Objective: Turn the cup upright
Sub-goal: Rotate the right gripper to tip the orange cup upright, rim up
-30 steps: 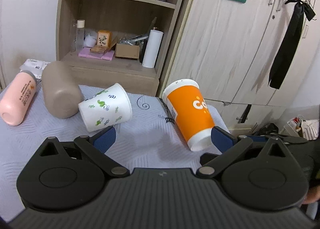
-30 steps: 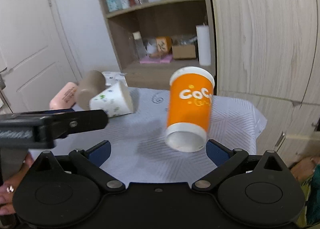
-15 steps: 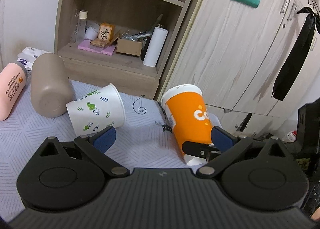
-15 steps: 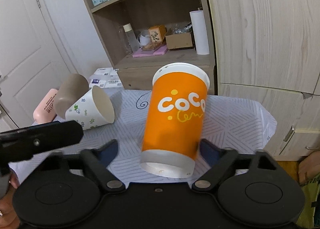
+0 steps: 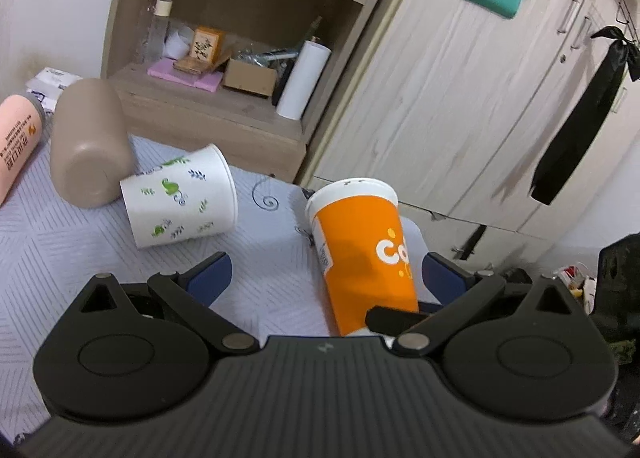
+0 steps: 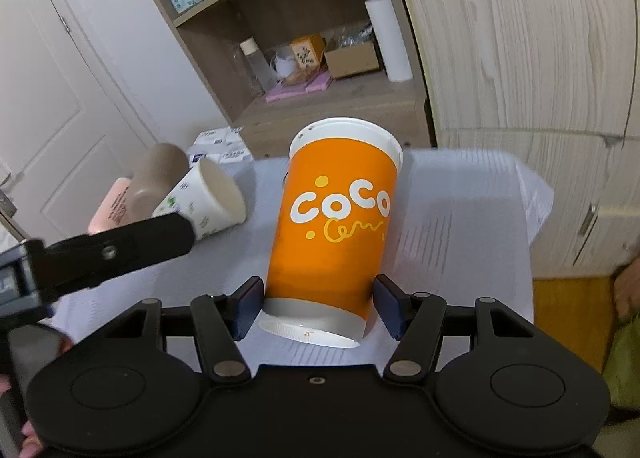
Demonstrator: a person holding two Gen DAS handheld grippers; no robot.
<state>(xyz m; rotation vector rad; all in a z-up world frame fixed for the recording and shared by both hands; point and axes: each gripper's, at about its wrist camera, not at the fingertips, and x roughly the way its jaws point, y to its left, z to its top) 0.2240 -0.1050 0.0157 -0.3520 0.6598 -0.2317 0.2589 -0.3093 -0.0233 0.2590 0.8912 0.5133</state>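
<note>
An orange "coco" paper cup (image 6: 336,226) lies on its side on the pale cloth-covered table (image 6: 460,226), base toward me. My right gripper (image 6: 316,308) has its blue pads closed against the cup's base on both sides. The cup also shows in the left wrist view (image 5: 360,242), with a right finger (image 5: 396,318) at its base. My left gripper (image 5: 324,278) is open and empty, hovering beside the cup; its arm shows in the right wrist view (image 6: 112,254).
A white leaf-print paper cup (image 5: 180,198), a brown tumbler (image 5: 88,150) and a pink bottle (image 5: 18,138) lie on their sides at the table's left. A wooden shelf unit (image 5: 224,58) and cupboards (image 5: 460,98) stand behind. The table's right edge (image 6: 532,194) is close.
My right gripper has moved in on the orange cup and closed its pads on the base. The left gripper has shifted slightly closer and stays open.
</note>
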